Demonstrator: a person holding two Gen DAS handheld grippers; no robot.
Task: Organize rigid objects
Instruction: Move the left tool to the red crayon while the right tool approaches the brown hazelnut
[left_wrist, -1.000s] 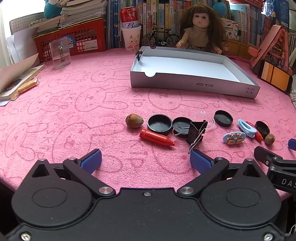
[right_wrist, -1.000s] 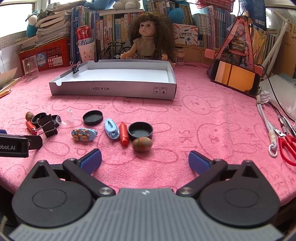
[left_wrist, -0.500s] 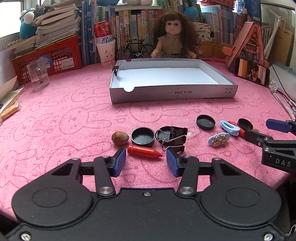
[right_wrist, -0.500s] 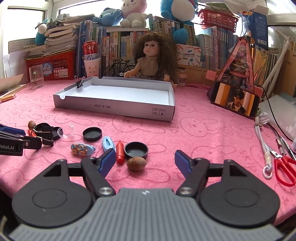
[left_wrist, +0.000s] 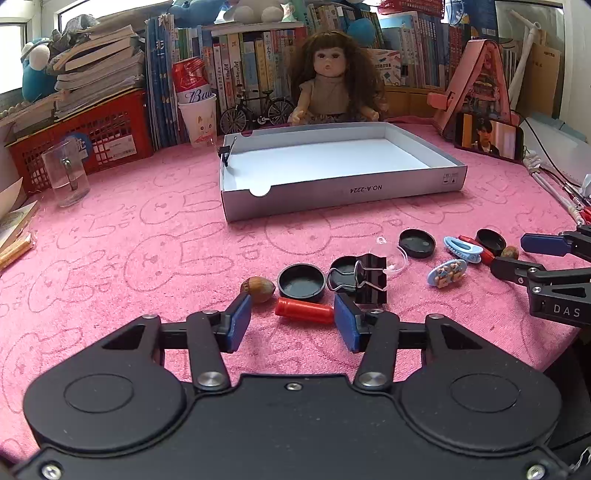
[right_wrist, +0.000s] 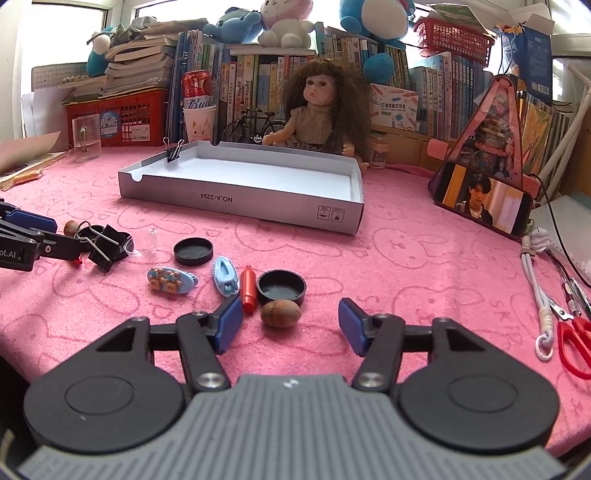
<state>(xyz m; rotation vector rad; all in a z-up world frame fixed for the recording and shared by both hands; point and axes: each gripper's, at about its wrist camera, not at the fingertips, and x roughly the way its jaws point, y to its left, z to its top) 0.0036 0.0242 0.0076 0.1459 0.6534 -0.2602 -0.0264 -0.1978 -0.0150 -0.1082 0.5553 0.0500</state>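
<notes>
Left claw (left_wrist: 291, 325) half-closed around red crayon (left_wrist: 303, 311), not gripping yet; far pad may snag binder clip (left_wrist: 364, 278).

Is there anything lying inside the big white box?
No, the white box has a bare floor; only a small black clip sits pinched on its wall.

Black left gripper (left_wrist: 291, 323), grey-ribbed right gripper (right_wrist: 290, 319), blue pads (left_wrist: 239, 322), silver screws.
</notes>
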